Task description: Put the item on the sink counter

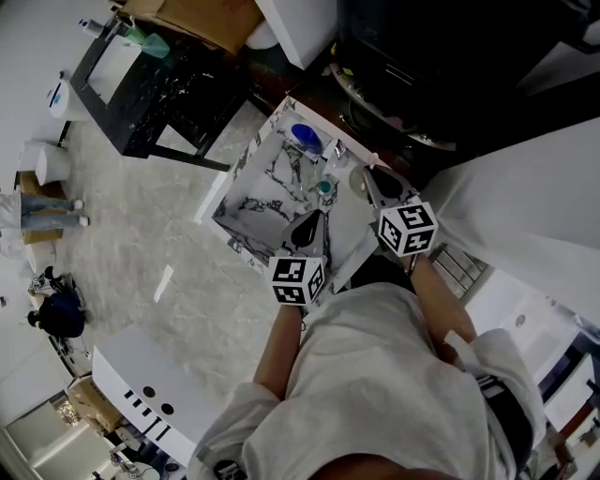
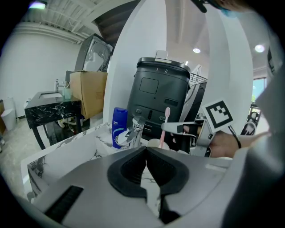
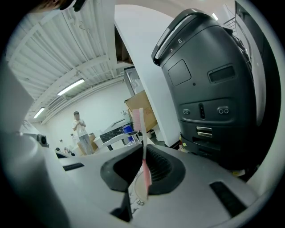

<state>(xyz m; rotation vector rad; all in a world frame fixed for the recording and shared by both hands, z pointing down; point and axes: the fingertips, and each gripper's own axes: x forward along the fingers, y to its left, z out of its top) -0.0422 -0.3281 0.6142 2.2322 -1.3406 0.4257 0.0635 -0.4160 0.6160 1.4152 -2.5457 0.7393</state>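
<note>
A pink toothbrush (image 3: 143, 153) stands upright between the jaws of my right gripper (image 3: 143, 168), which is shut on its handle. The left gripper view shows the same toothbrush (image 2: 166, 121) held above a pale cup (image 2: 152, 143) on the white marble sink counter (image 2: 75, 144). My left gripper (image 2: 146, 150) is shut with nothing in it and hovers low over the counter's near side. In the head view, both the left gripper (image 1: 307, 230) and the right gripper (image 1: 380, 185) are over the sink counter (image 1: 246, 202).
A blue bottle (image 2: 119, 126) and a chrome faucet (image 2: 134, 131) stand at the counter's back. Behind them rises a large black appliance (image 2: 158, 95). A black marble table (image 1: 155, 80) and a cardboard box (image 1: 202, 19) lie to the left. A person (image 3: 81, 131) stands far off.
</note>
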